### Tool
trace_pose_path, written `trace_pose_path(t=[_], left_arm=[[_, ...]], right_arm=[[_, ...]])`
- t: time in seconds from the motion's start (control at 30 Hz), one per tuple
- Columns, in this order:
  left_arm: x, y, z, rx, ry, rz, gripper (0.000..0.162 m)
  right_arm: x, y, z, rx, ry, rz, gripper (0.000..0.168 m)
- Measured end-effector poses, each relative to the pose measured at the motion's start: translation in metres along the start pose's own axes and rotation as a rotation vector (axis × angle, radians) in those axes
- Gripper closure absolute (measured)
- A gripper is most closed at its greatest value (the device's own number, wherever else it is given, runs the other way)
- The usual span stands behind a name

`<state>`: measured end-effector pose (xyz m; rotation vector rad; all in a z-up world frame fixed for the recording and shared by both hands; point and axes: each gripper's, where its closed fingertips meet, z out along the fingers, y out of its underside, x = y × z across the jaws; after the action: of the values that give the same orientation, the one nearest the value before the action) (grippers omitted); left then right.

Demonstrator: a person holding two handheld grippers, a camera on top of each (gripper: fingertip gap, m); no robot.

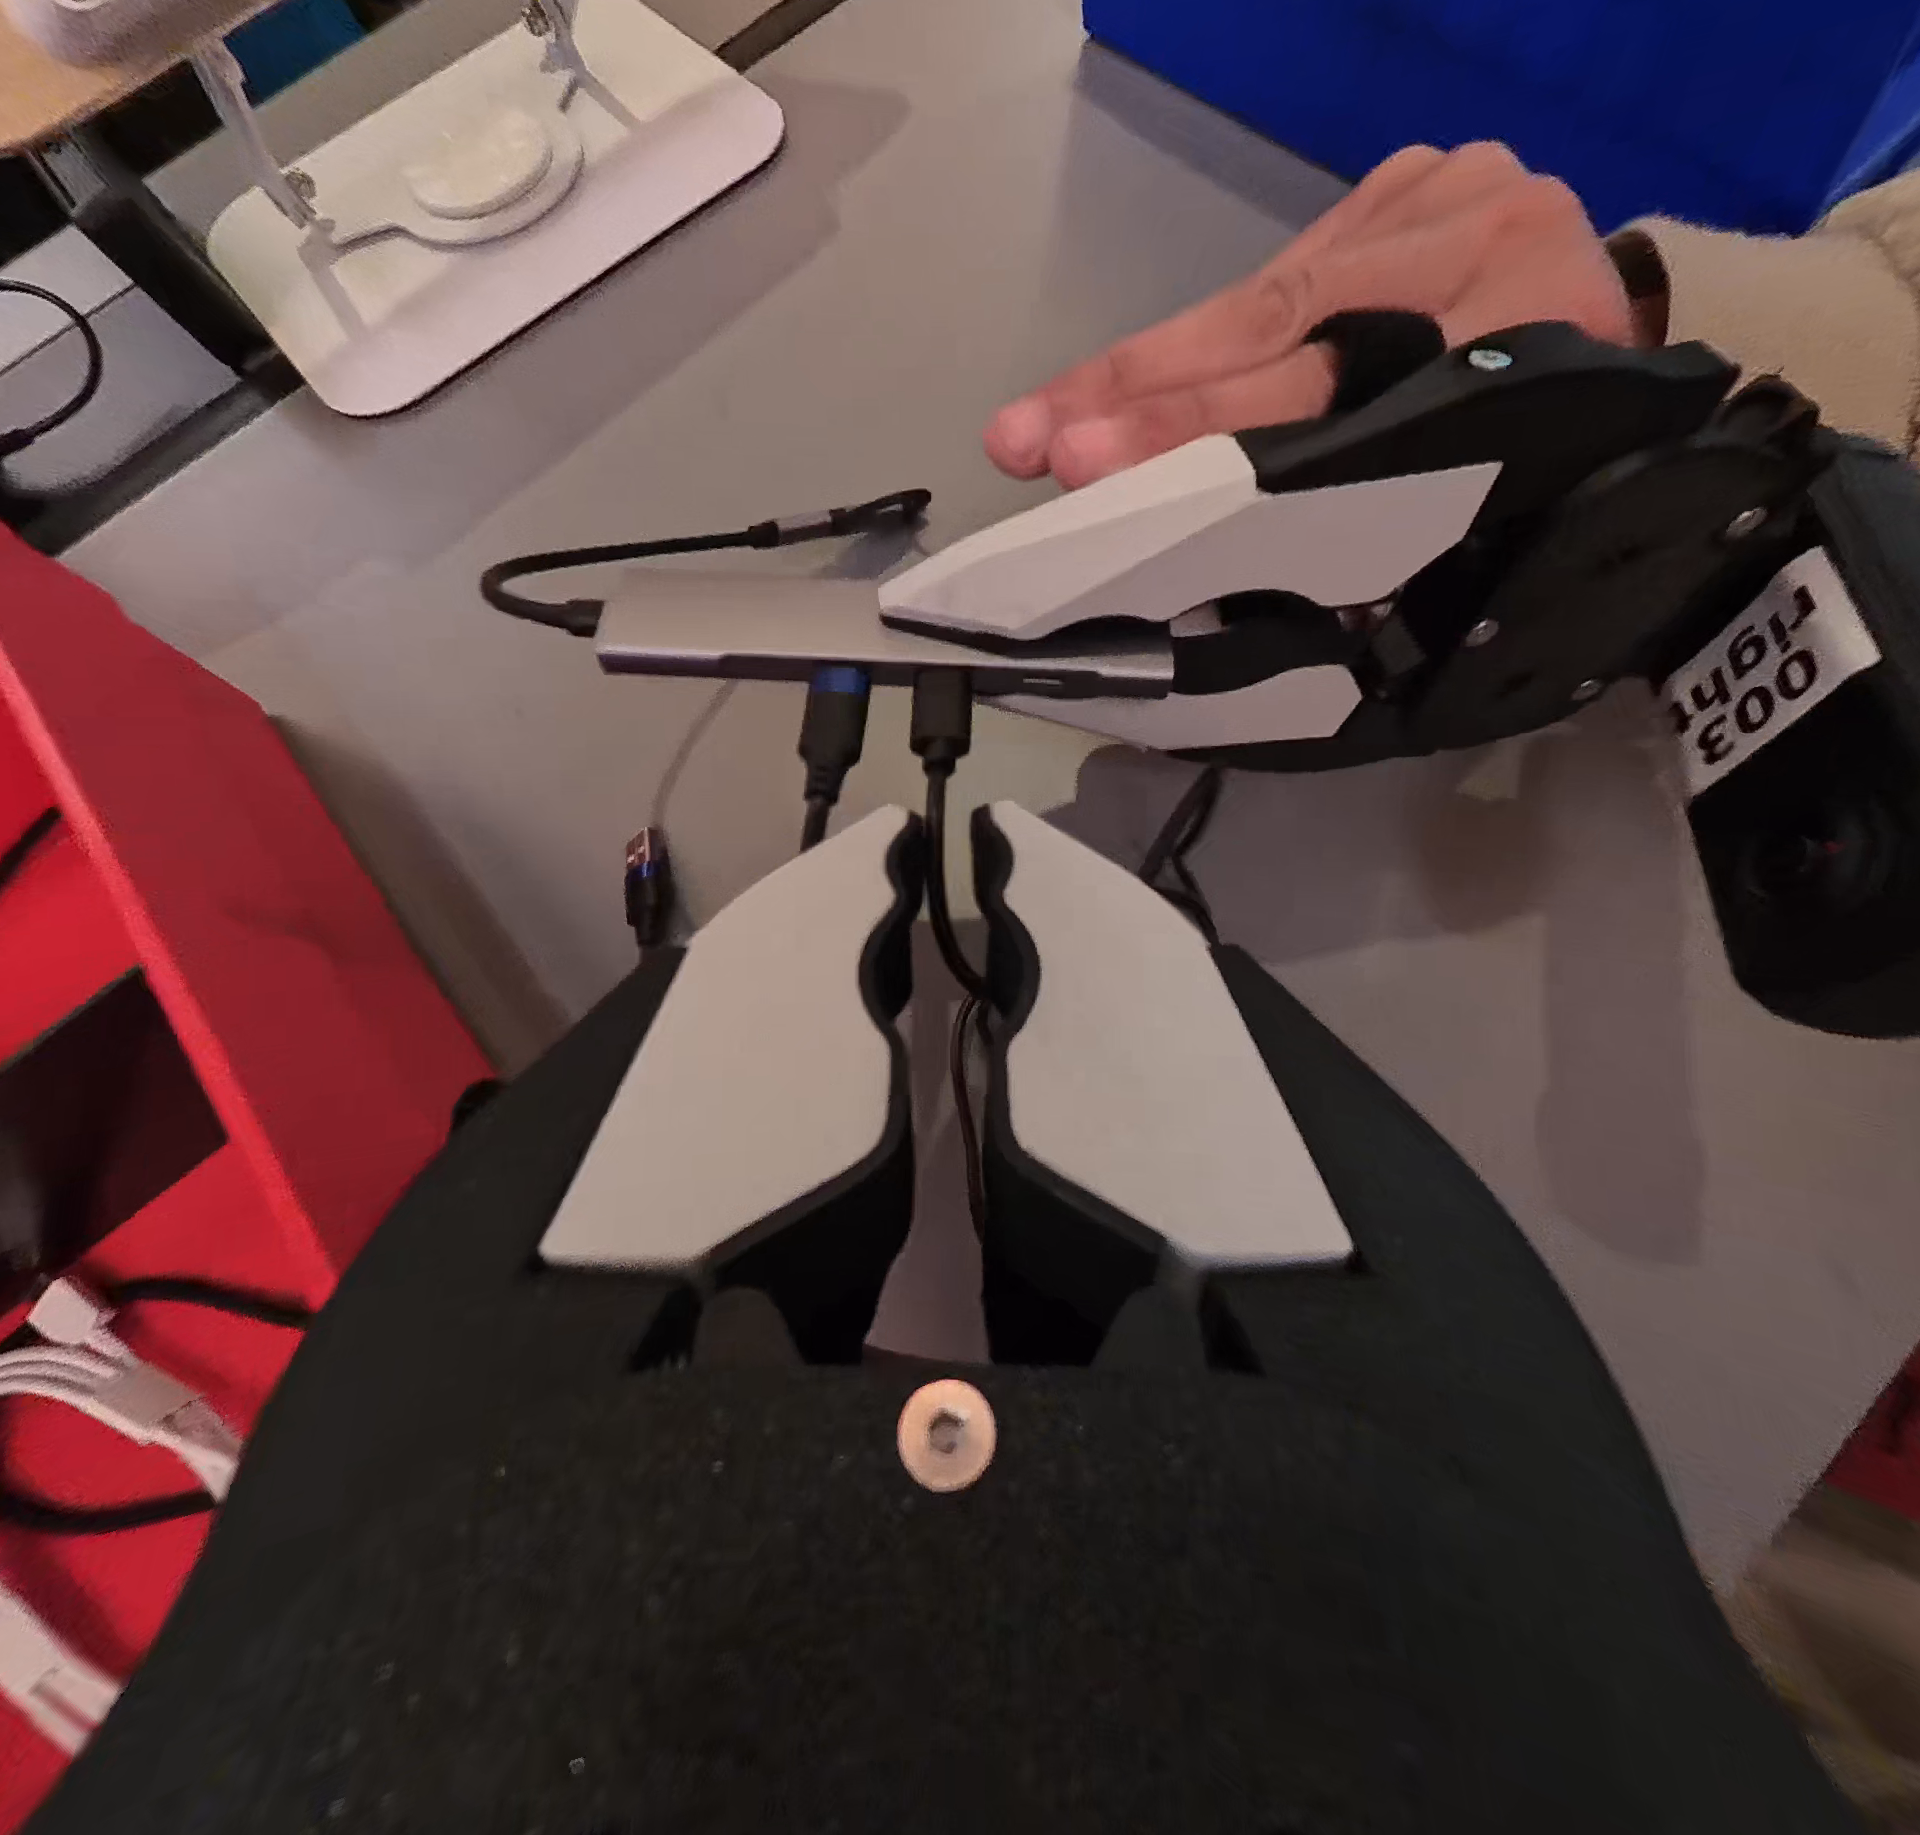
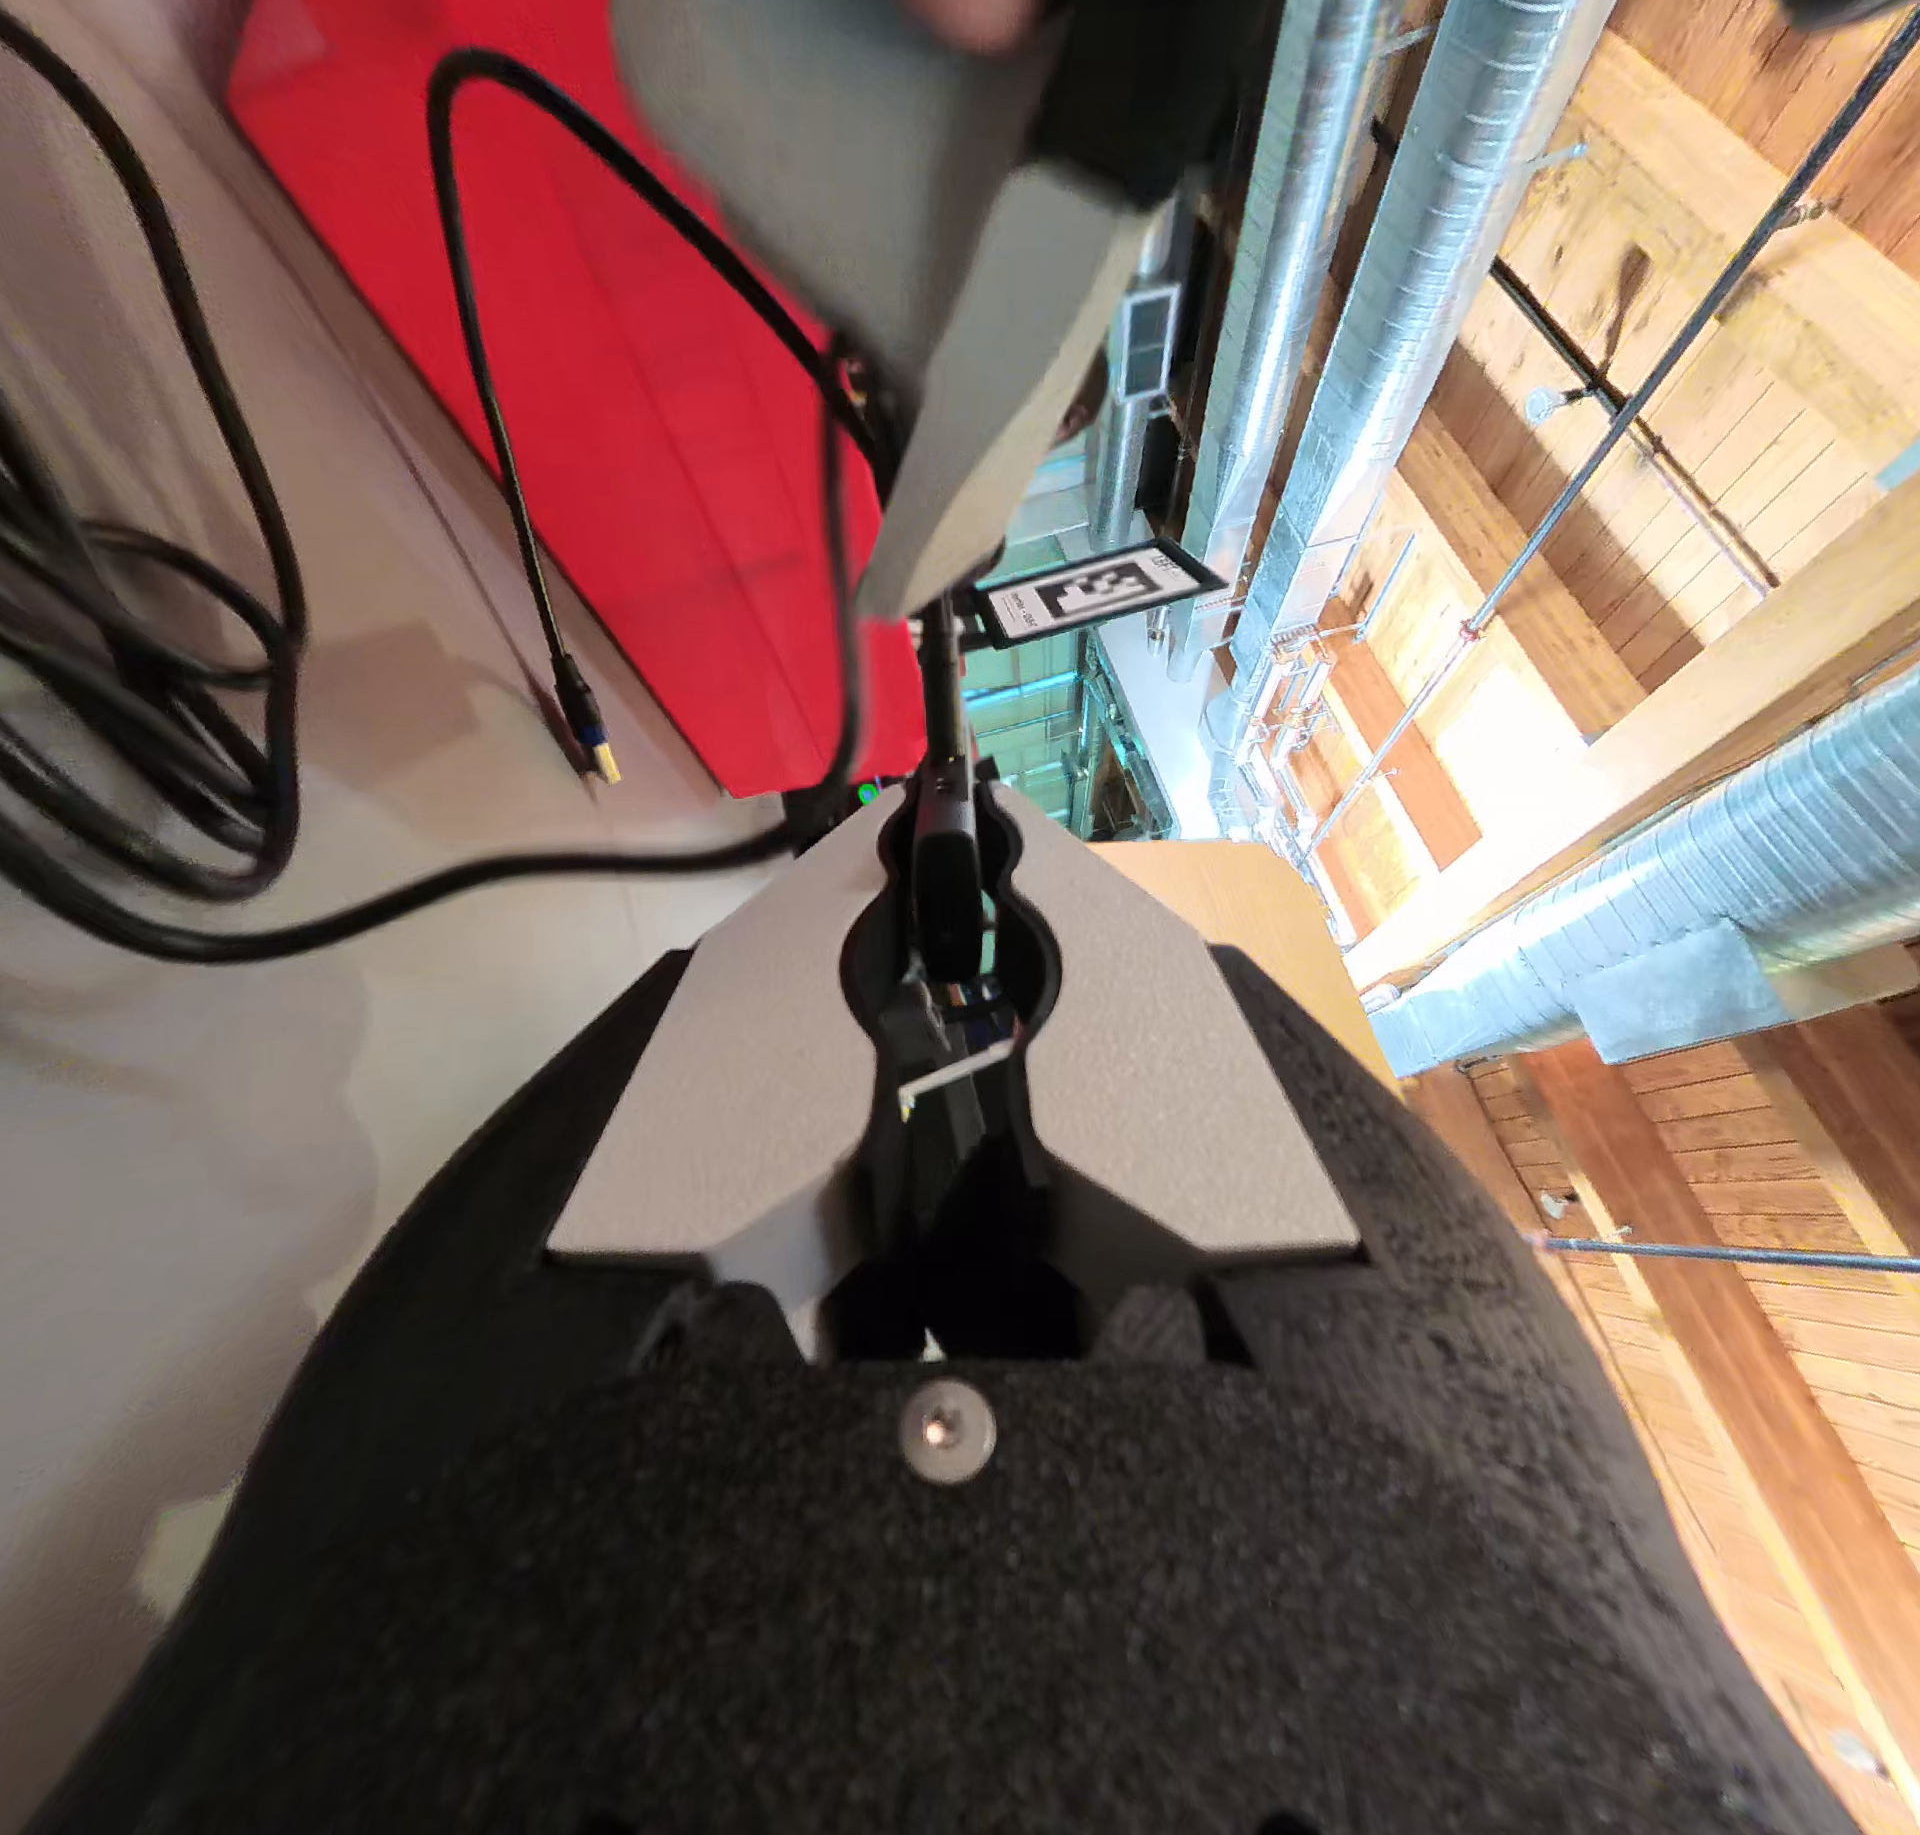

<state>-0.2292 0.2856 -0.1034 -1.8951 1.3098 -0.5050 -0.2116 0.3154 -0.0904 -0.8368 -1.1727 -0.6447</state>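
Note:
My right gripper [image 1: 935, 655] comes in from the right, held by a person's hand [image 1: 1351, 310], and is shut on a flat grey USB hub [image 1: 748, 632], holding it above the grey table [image 1: 727, 351]. A blue-ringed plug [image 1: 831, 696] and a black plug [image 1: 940, 713] sit in the hub's near side. My left gripper [image 1: 948, 824] is just below the black plug. Its jaws stand narrowly apart and the plug's thin black cable [image 1: 935, 902] runs between them. In the right wrist view the hub [image 2: 945, 892] shows edge-on in the right gripper [image 2: 940, 819].
A red bin [image 1: 156, 850] with white cables [image 1: 104, 1390] stands at the left. A white stand base [image 1: 499, 216] is at the back left. A loose USB plug [image 1: 646, 866] lies on the table. Coiled black cables [image 2: 125, 694] lie beside the red bin [image 2: 623, 383]. My left and right fingertips are right by each other.

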Motion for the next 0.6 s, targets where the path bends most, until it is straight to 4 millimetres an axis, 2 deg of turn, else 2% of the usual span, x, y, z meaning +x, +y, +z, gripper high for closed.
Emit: trace_pose_path(t=[0.07, 0.17, 0.4, 0.6], left_arm=[[-0.001, 0.003, 0.004, 0.006, -0.026, 0.012, 0.160], [-0.003, 0.007, 0.006, -0.011, -0.029, 0.033, 0.160], [-0.014, 0.005, 0.017, 0.033, -0.133, 0.013, 0.161], [-0.014, 0.006, 0.025, 0.069, -0.044, -0.042, 0.160]], right_arm=[[-0.006, -0.004, -0.001, 0.009, -0.027, -0.016, 0.161], [-0.014, -0.003, -0.001, 0.007, -0.081, -0.019, 0.161], [-0.018, 0.008, 0.003, -0.082, -0.108, 0.007, 0.162], [-0.018, 0.016, 0.002, -0.080, -0.105, -0.005, 0.161]])
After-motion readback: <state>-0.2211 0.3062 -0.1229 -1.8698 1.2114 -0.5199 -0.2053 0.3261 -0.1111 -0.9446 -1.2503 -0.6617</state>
